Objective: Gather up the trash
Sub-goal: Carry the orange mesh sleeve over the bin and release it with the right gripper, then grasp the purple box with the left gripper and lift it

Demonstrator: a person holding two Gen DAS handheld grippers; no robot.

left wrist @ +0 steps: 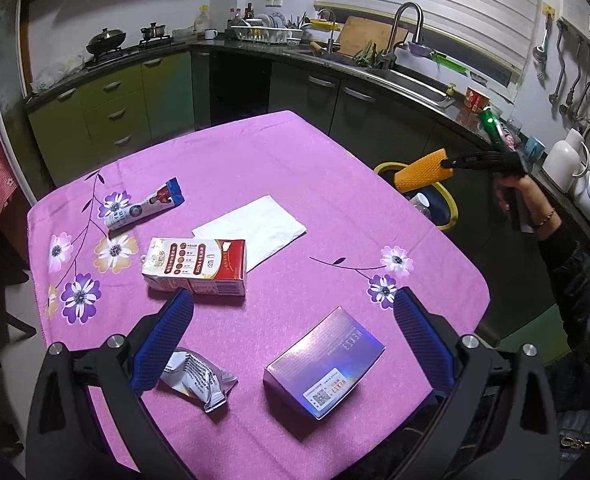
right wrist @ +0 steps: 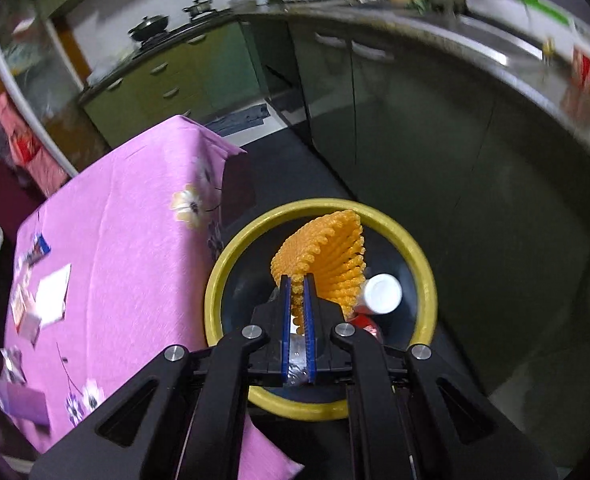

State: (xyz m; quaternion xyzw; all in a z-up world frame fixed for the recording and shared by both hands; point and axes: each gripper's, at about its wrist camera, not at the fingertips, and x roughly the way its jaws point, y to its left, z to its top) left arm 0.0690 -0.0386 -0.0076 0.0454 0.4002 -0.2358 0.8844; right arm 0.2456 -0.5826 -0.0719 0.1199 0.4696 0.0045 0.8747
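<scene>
Orange foam netting: pinched between the pressed-together fingers of the right tool, hanging over the yellow-rimmed bin just beside the tabletop. Inside the bin: a white-capped bottle. Left tool: fingers spread wide above the pink floral cloth, holding nothing. On the tabletop: purple box, crumpled silver wrapper, red-and-white carton, white napkin, blue-ended snack packet.
</scene>
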